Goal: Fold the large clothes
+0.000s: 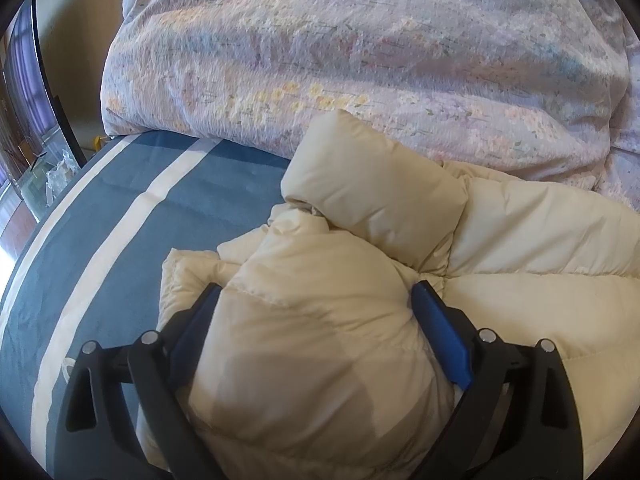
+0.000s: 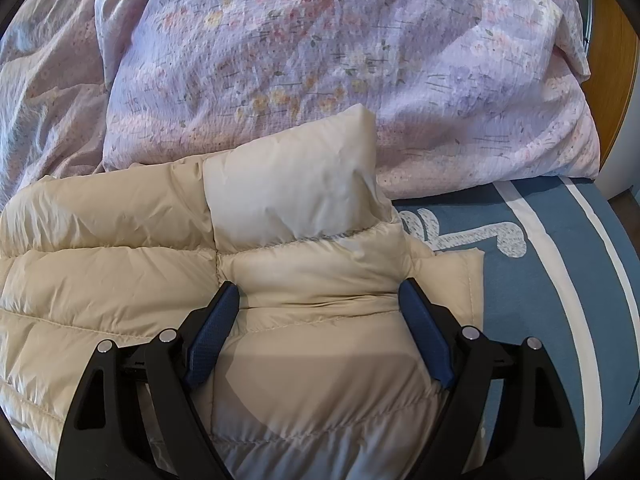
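Observation:
A cream puffer jacket (image 1: 520, 240) lies on a blue bed sheet with white stripes (image 1: 100, 220). Its collar (image 1: 372, 184) stands up at the middle. My left gripper (image 1: 316, 300) has its blue pads wide apart with a puffy shoulder section of the jacket bulging between them. In the right wrist view the jacket (image 2: 100, 248) fills the left and centre, its collar (image 2: 292, 192) upright. My right gripper (image 2: 320, 300) also stands wide, with the jacket's other shoulder between its pads. Whether either gripper squeezes the fabric is unclear.
A bunched floral lilac duvet (image 1: 360, 48) lies just behind the jacket, also in the right wrist view (image 2: 320, 48). The bed edge is at the left (image 1: 24, 264), with a glass shelf and dark furniture (image 1: 36, 128) beyond. A wooden panel (image 2: 612, 64) stands at the right.

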A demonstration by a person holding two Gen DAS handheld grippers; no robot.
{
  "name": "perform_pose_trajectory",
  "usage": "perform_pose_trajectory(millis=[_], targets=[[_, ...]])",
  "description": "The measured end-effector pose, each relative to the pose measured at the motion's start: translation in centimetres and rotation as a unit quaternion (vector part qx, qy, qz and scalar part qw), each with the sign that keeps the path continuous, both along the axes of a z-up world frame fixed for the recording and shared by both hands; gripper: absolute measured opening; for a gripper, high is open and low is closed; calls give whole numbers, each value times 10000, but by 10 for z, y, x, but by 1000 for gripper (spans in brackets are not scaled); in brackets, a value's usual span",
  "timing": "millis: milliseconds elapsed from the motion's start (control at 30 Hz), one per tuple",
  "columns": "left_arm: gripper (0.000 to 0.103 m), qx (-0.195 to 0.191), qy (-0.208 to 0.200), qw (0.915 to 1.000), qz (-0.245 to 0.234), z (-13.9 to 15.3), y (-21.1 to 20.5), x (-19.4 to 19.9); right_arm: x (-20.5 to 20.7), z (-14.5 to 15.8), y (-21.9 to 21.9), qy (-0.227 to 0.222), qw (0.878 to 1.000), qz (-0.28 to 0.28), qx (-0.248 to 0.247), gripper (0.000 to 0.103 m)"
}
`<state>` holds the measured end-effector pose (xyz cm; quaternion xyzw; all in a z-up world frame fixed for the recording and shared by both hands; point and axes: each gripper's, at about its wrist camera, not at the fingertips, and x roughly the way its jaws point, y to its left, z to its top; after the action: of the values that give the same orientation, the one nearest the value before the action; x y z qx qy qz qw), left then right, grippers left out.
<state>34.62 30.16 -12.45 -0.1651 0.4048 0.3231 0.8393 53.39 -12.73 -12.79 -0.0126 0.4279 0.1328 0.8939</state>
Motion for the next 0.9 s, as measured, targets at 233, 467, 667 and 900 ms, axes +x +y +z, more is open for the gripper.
perform_pose_trajectory(millis=[233, 467, 667, 900], targets=[[94, -53, 40, 10000, 23, 16, -4, -18, -16, 18, -14, 103, 9998, 78, 120, 84], [94, -176, -198, 9996, 40, 49, -11, -82, -51, 53, -85, 180, 9953, -215, 932, 96], [94, -749, -74, 9972, -34, 52, -1, -100, -62, 28, -113, 843, 9889, -108, 1222, 96], [94, -1069, -26, 9942, -71, 50, -9, -99, -66, 3, -114, 1390, 9713, 35, 1929, 95]])
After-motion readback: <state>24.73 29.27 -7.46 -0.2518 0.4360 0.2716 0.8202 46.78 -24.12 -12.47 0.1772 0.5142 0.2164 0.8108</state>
